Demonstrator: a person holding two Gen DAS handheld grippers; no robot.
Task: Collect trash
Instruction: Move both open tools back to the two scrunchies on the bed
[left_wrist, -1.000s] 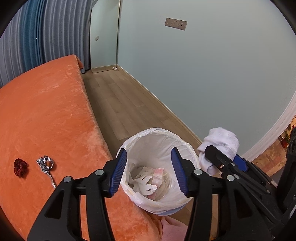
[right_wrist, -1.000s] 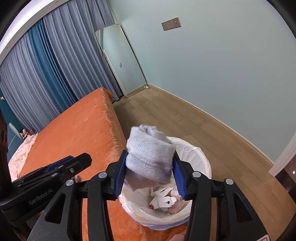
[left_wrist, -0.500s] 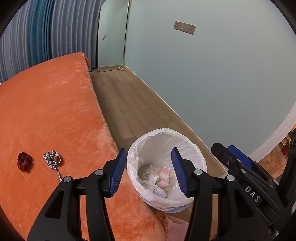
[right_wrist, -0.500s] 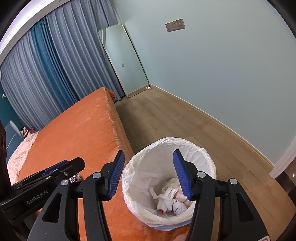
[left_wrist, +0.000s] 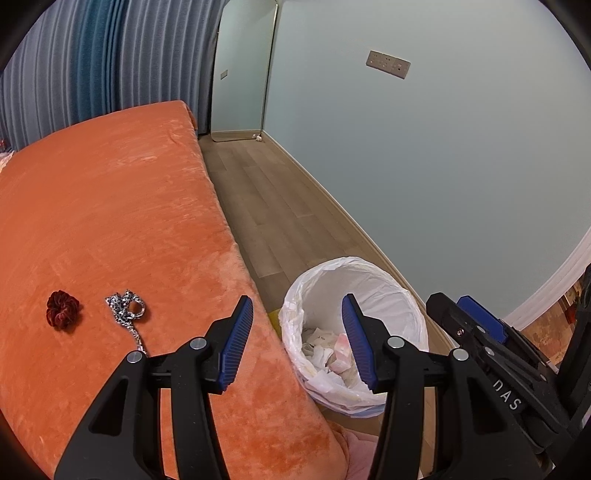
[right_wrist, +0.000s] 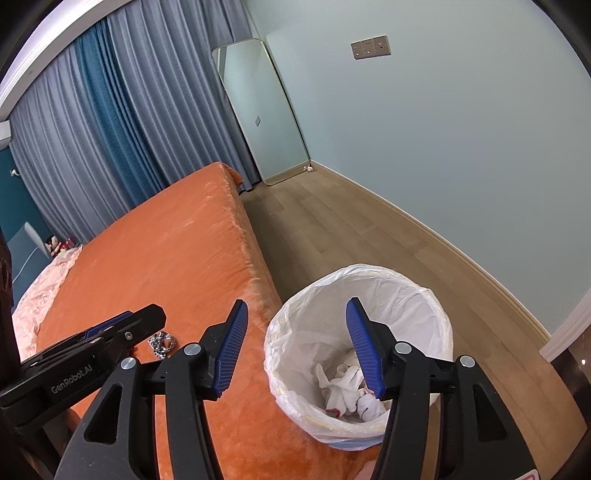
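A bin lined with a white bag (left_wrist: 388, 280) (right_wrist: 402, 295) stands on the floor against the side of the orange bed (left_wrist: 110, 221) (right_wrist: 177, 240). Crumpled white and pink trash (left_wrist: 328, 354) (right_wrist: 347, 391) lies in its bottom. My left gripper (left_wrist: 297, 339) is open and empty, above the bed edge and the bin's near rim. My right gripper (right_wrist: 293, 343) is open and empty, above the bin's left rim. A dark red scrunchie (left_wrist: 62, 308) and a leopard-print hair tie (left_wrist: 125, 310) (right_wrist: 161, 341) lie on the bed to the left.
A wood floor (left_wrist: 273, 206) runs between the bed and the pale green wall (left_wrist: 443, 166). A tall mirror (right_wrist: 262, 110) leans in the far corner beside blue-grey curtains (right_wrist: 110, 129). Pink bedding (right_wrist: 40, 291) lies at the bed's far left.
One second ago my right gripper held a grey-white rolled cloth over the bin. It has opened and the cloth now lies in the bin. Both grippers have drawn back and to the left.
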